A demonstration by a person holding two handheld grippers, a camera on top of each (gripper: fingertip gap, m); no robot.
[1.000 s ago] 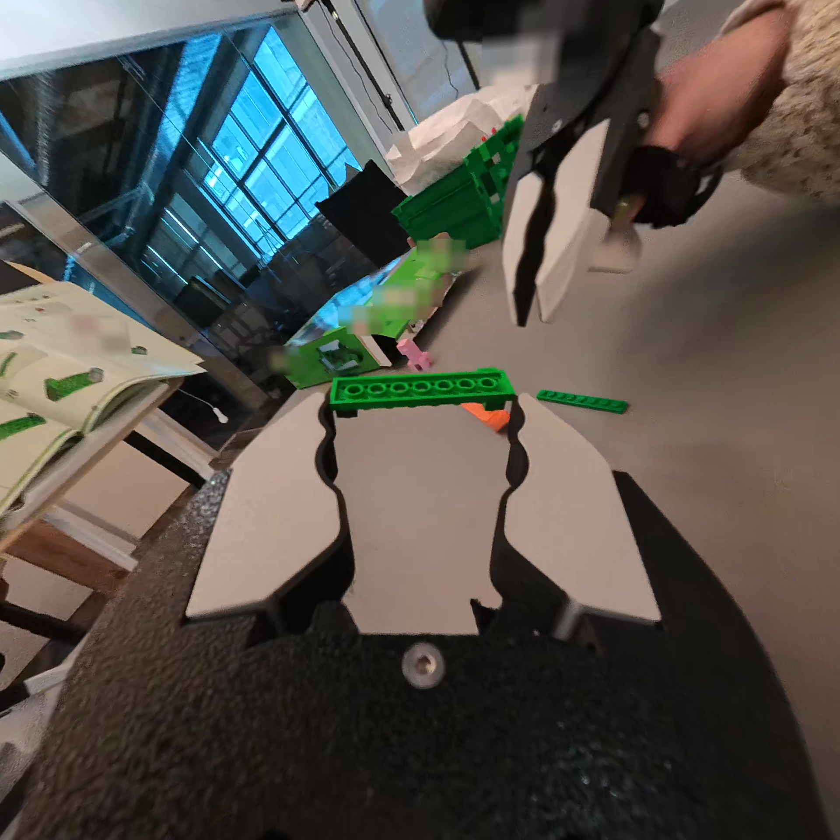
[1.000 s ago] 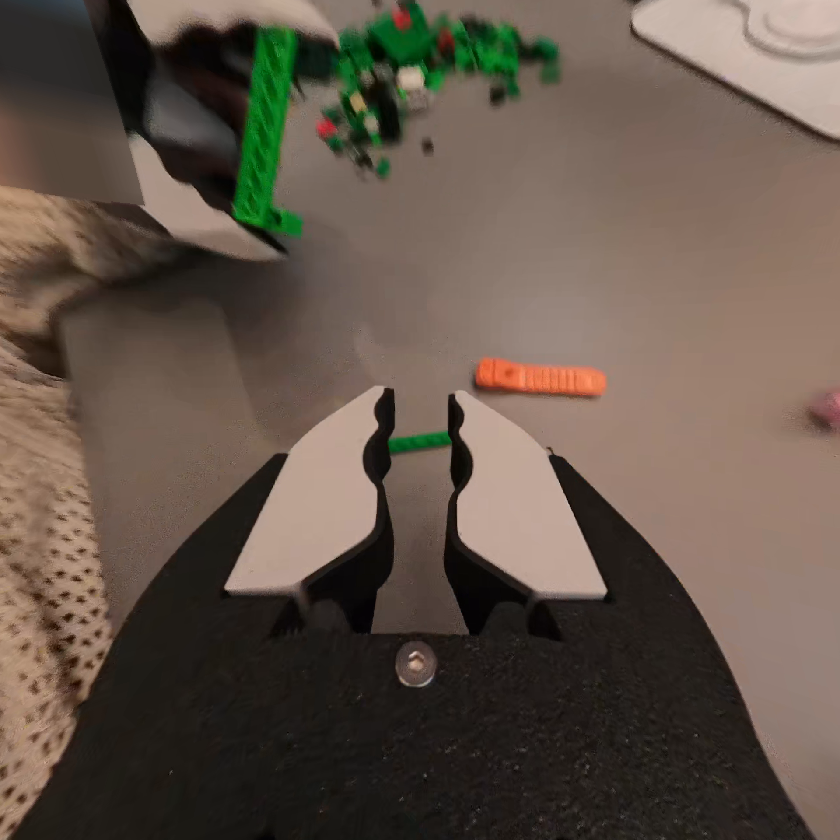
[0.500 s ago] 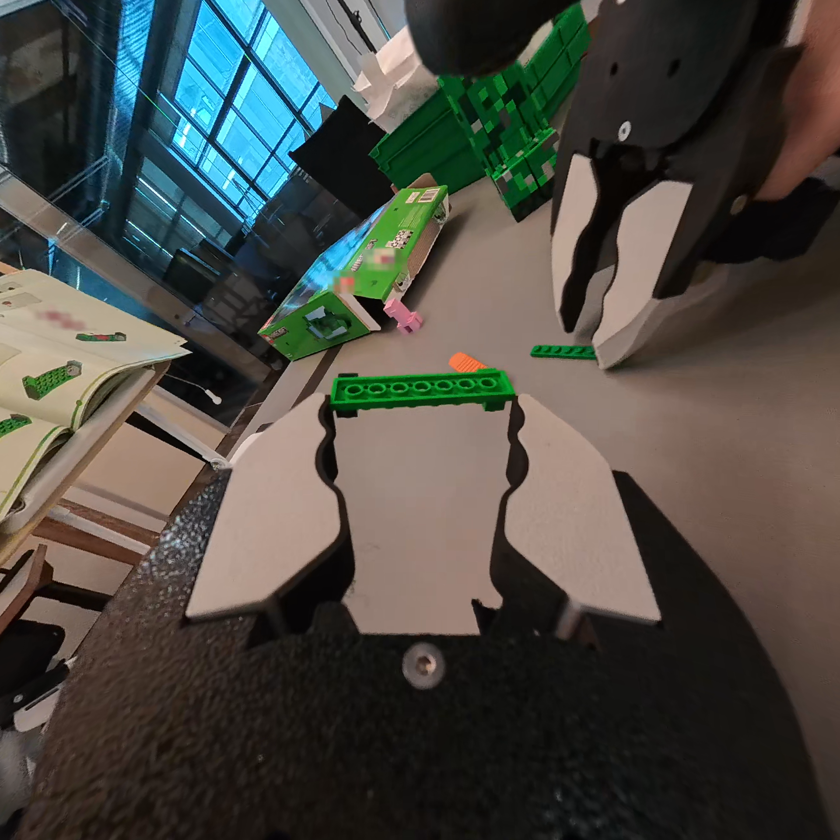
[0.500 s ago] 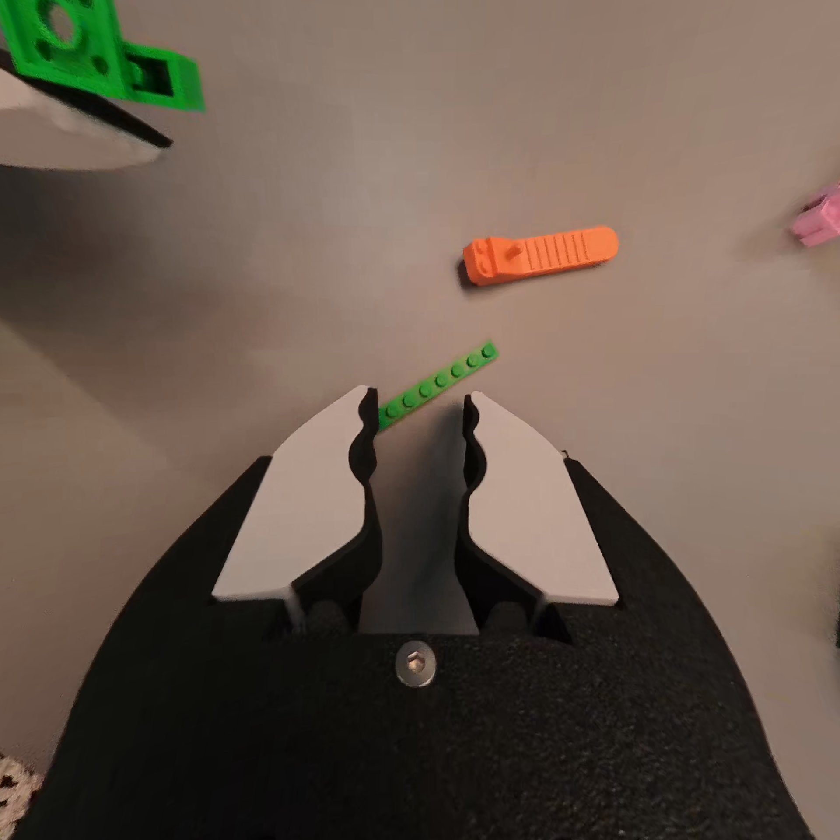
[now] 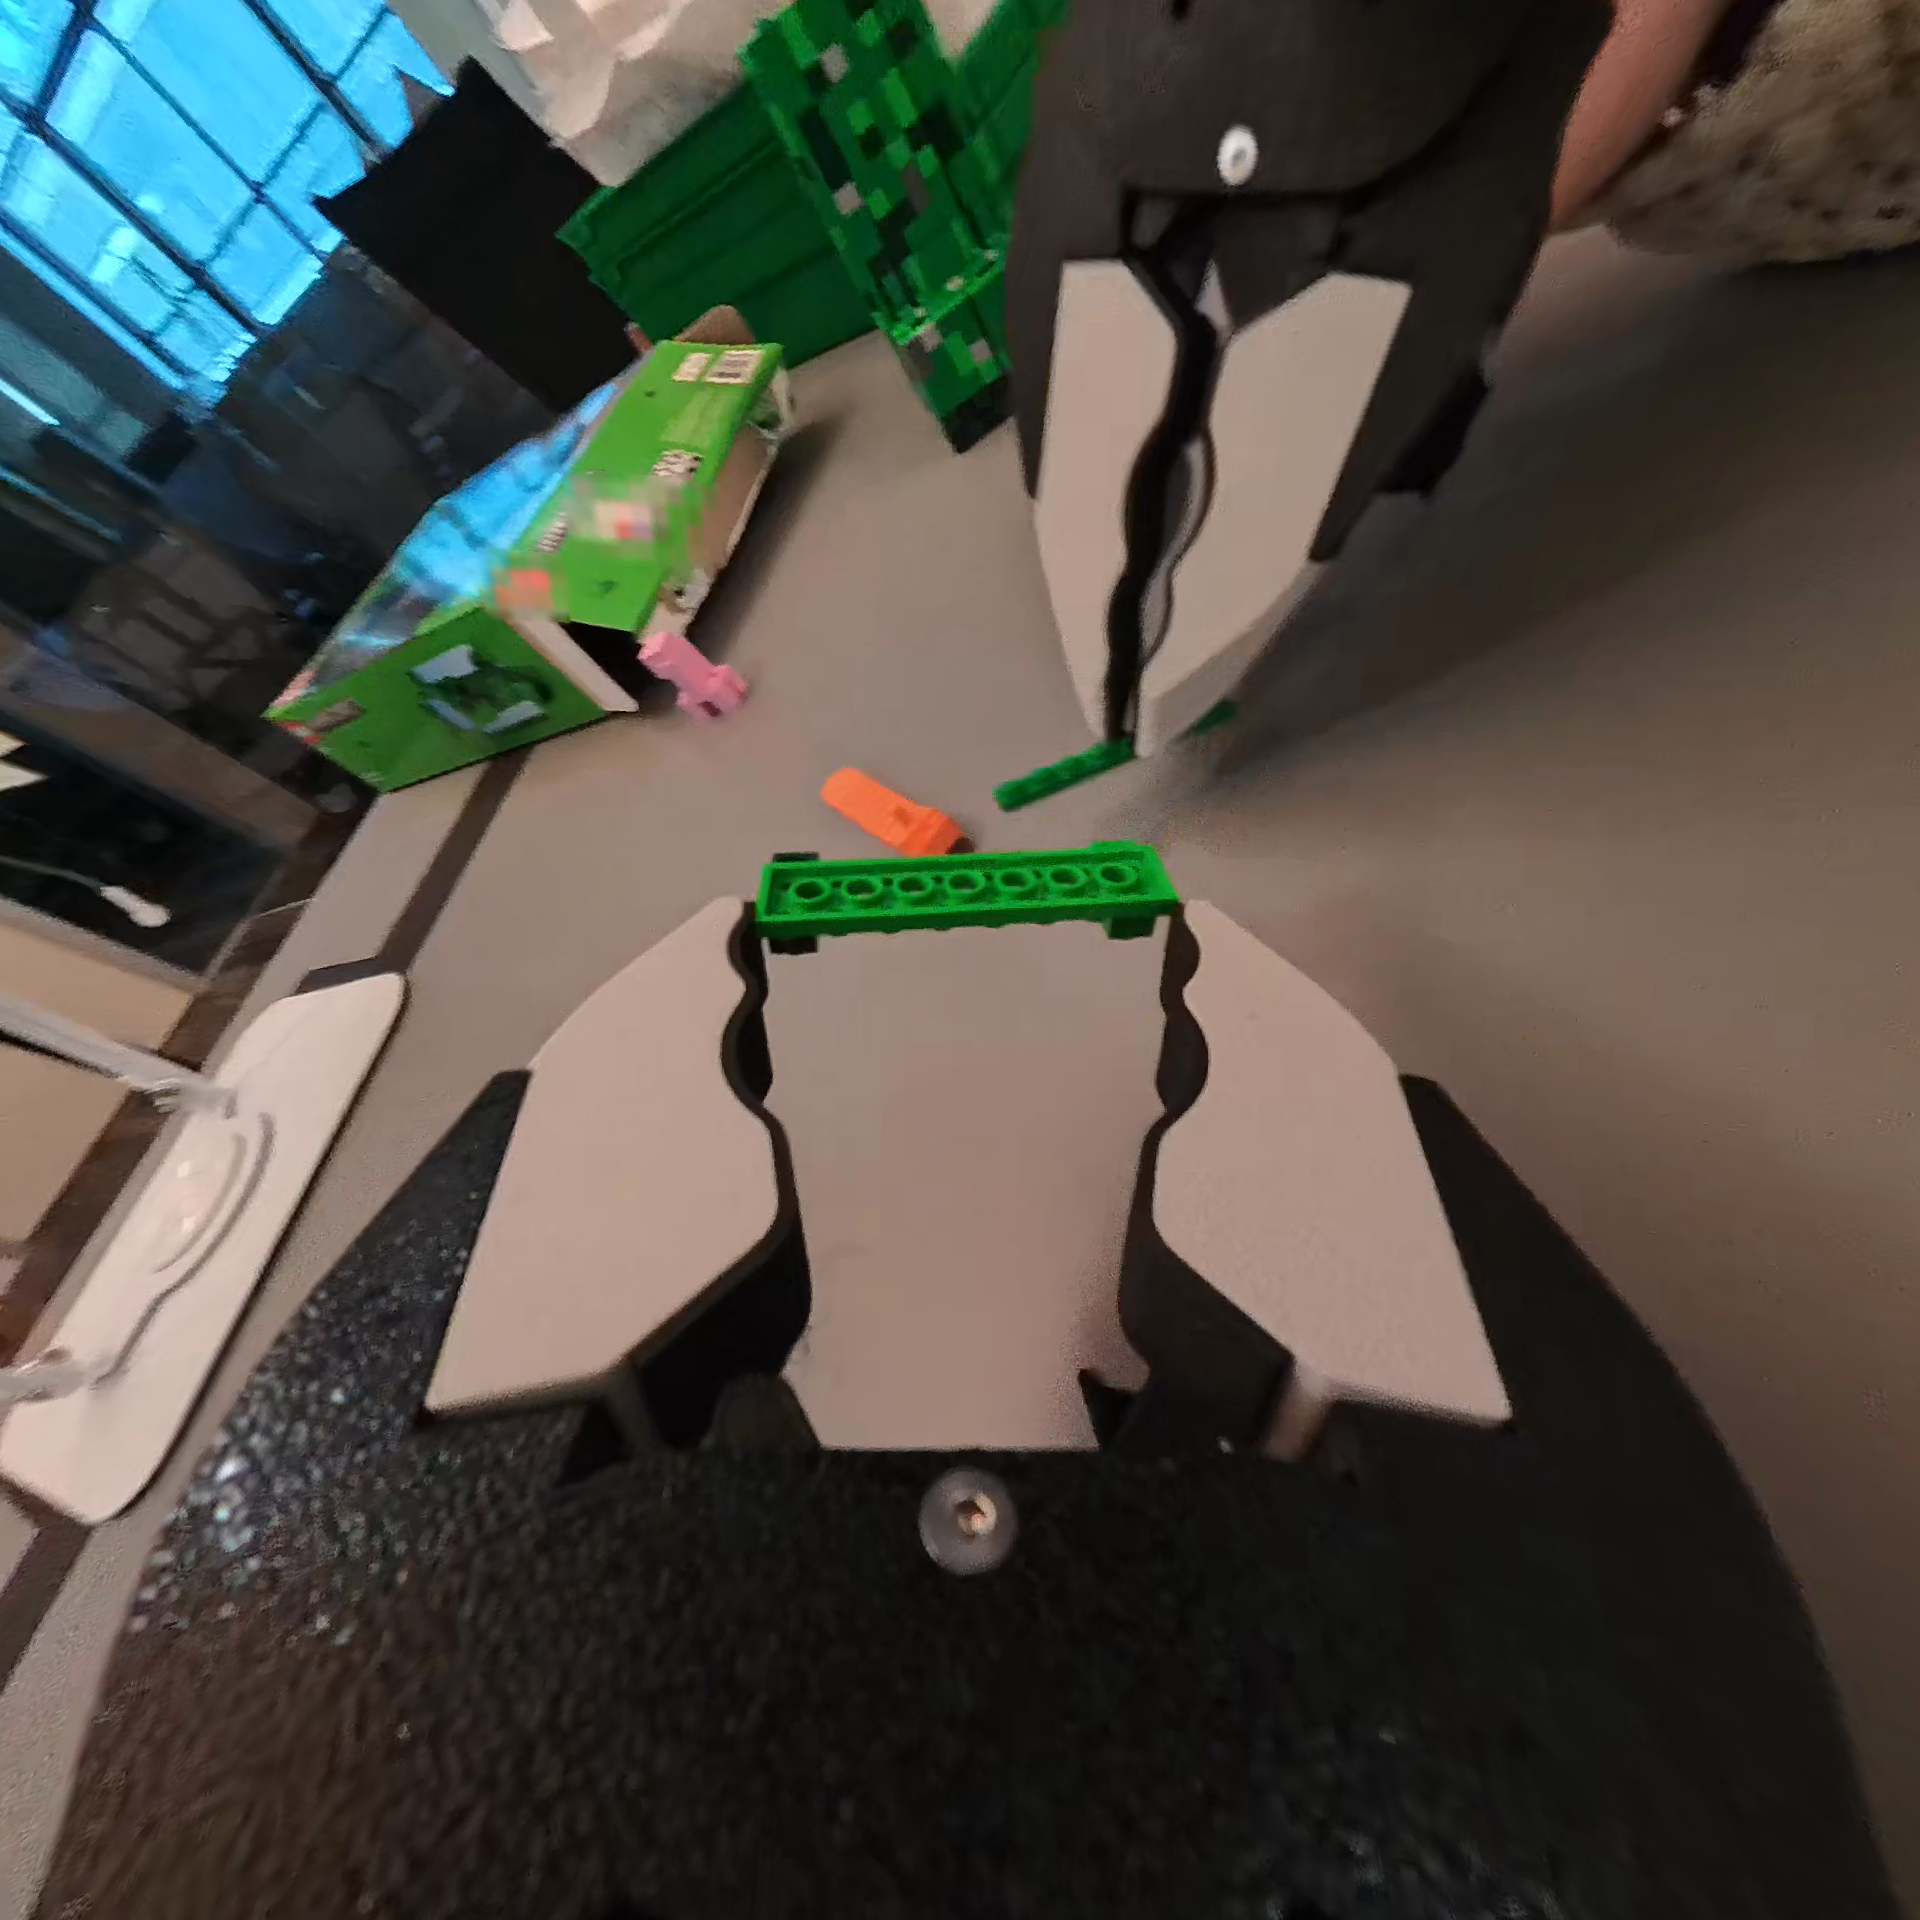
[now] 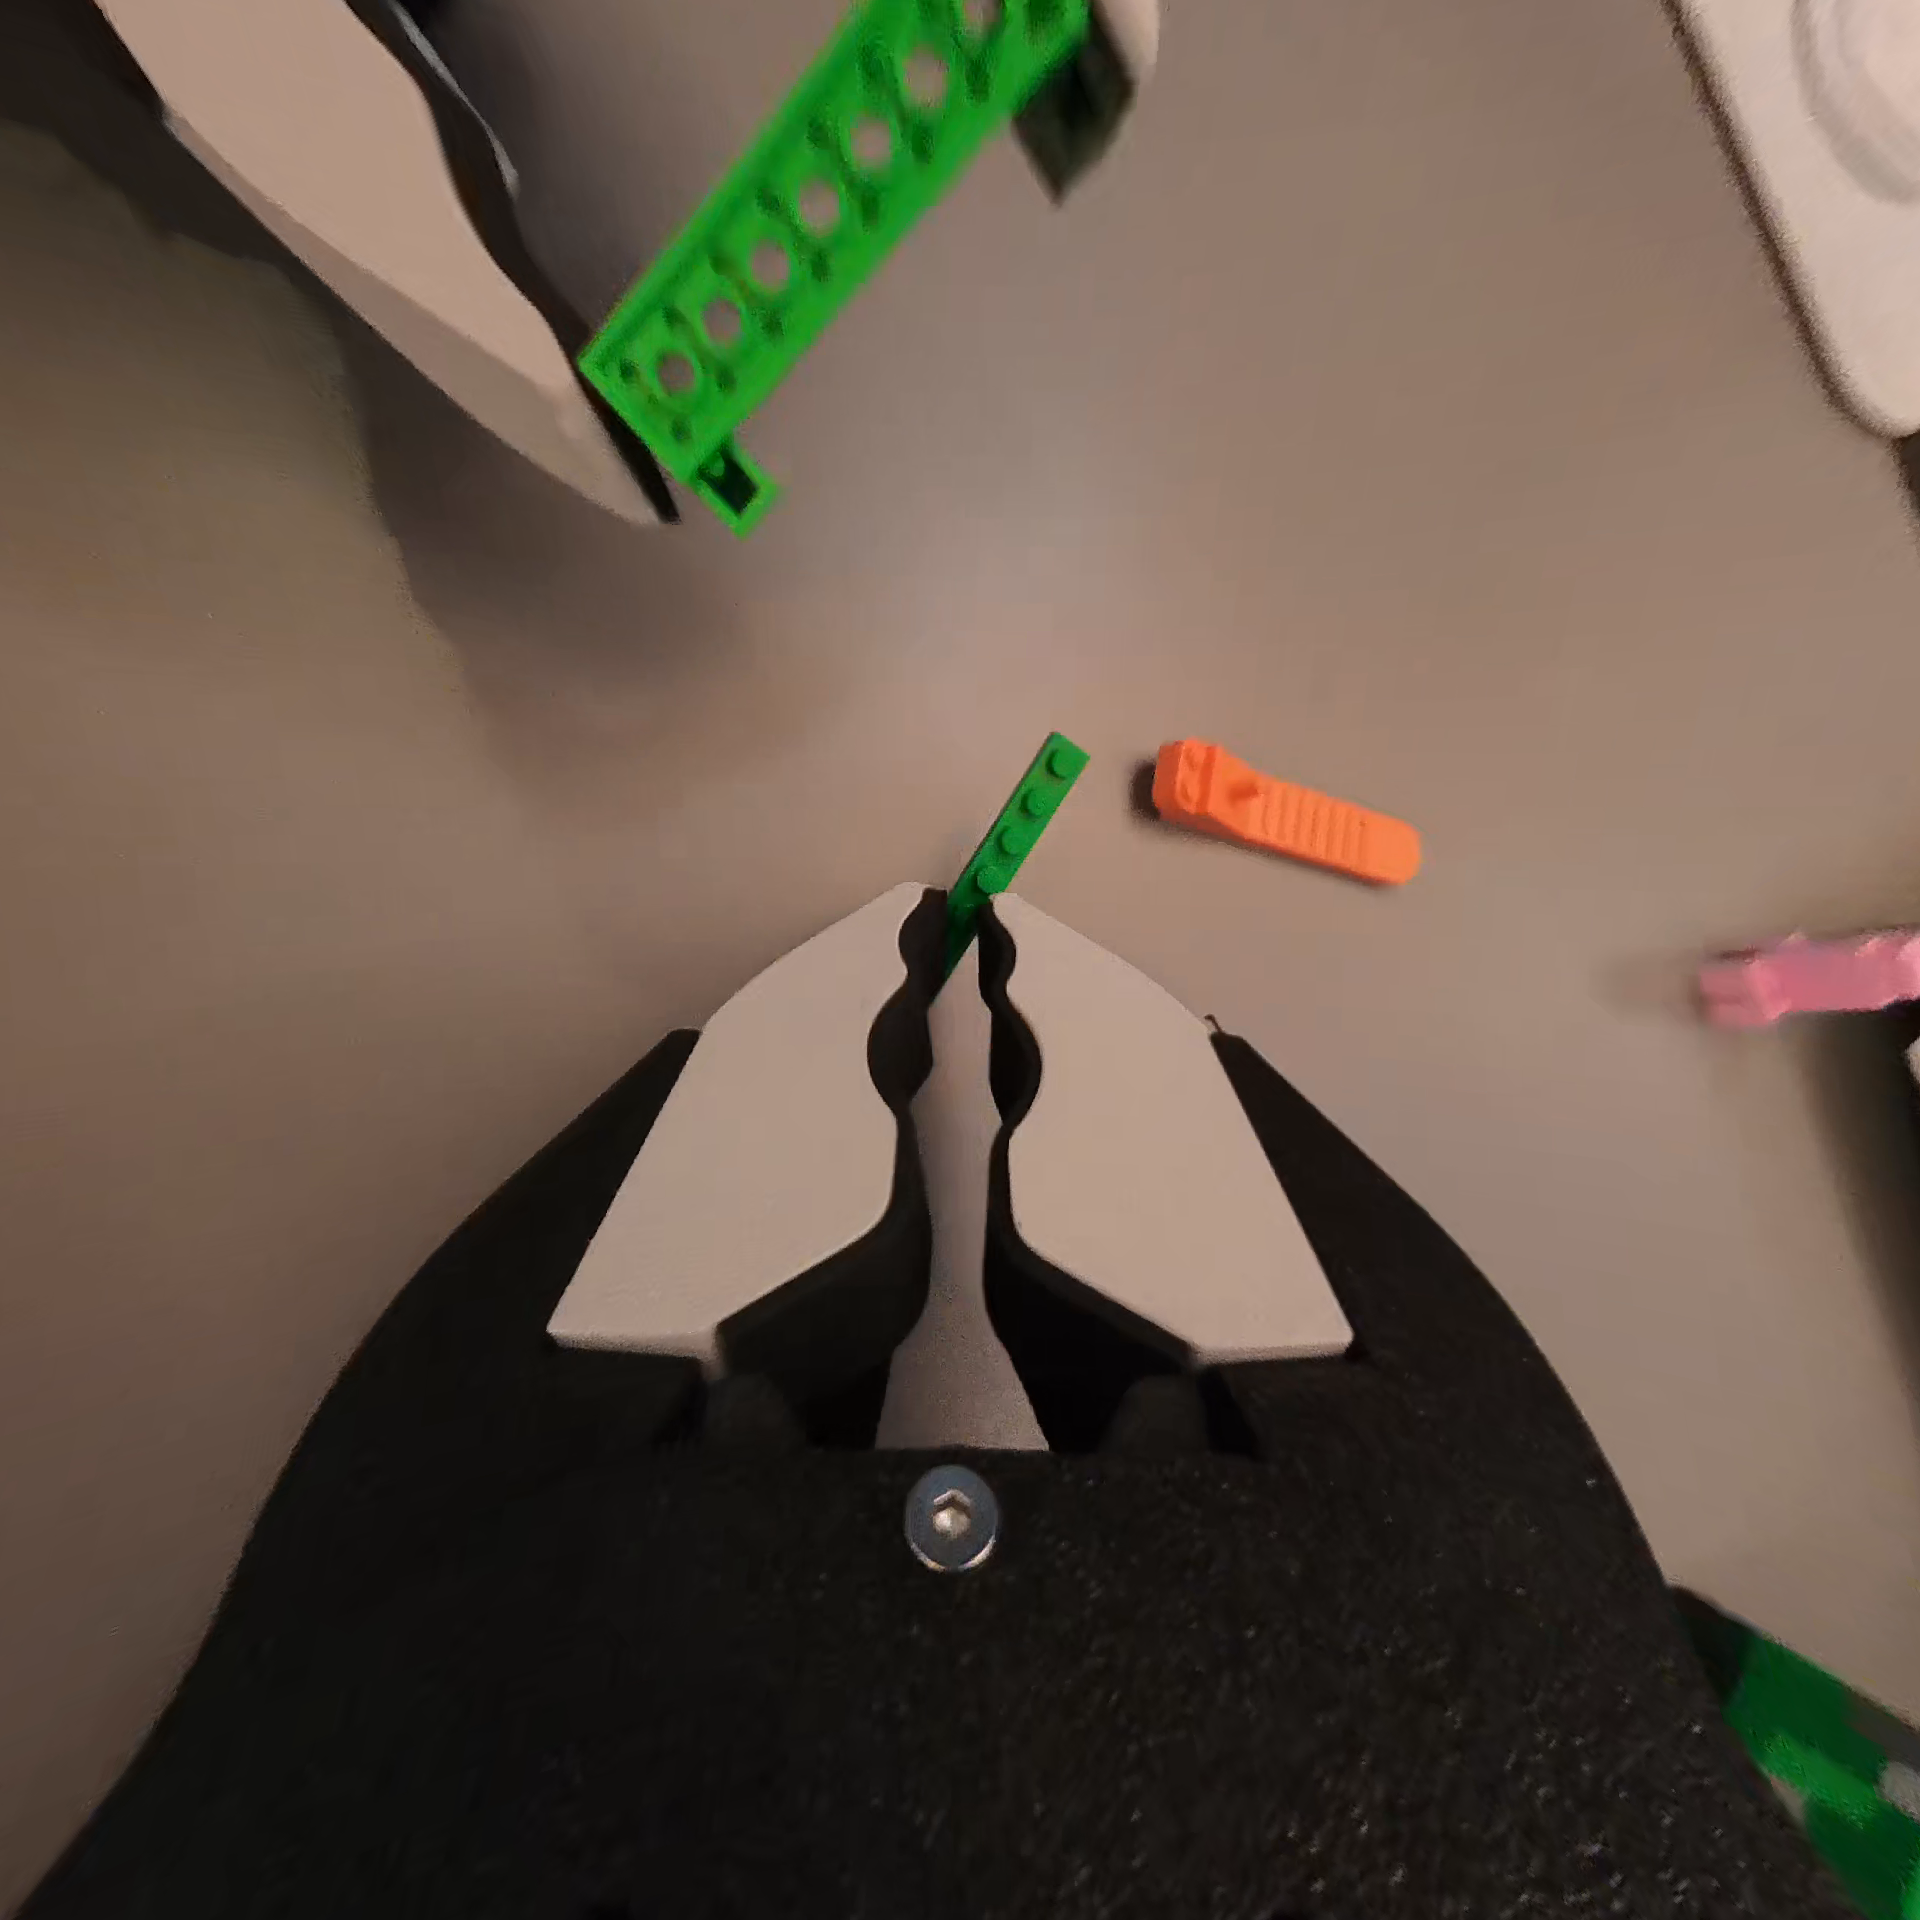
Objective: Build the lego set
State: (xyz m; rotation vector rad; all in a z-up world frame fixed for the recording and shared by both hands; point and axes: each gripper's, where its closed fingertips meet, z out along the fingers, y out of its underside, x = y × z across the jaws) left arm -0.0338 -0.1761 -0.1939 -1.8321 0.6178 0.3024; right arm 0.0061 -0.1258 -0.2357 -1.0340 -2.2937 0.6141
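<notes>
Gripping a long green brick (image 5: pixel 966 891) end to end, left gripper (image 5: pixel 966 920) holds it above the grey table (image 5: pixel 1558 935). Right gripper (image 6: pixel 961 909) is clenched on a thin green strip (image 6: pixel 1023 816), strip pointing to 1 o'clock, one end touching the table. Orange tool (image 6: pixel 1288 816) lies at 3 o'clock, just beside the strip.

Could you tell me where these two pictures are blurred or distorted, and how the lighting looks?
Left wrist view: wide-angle bending at the edges, the long green brick sharp, the right gripper and green box motion-blurred, blue window light behind. Right wrist view: even soft light, the thin green strip and orange tool fairly sharp, the left gripper's brick smeared.
</notes>
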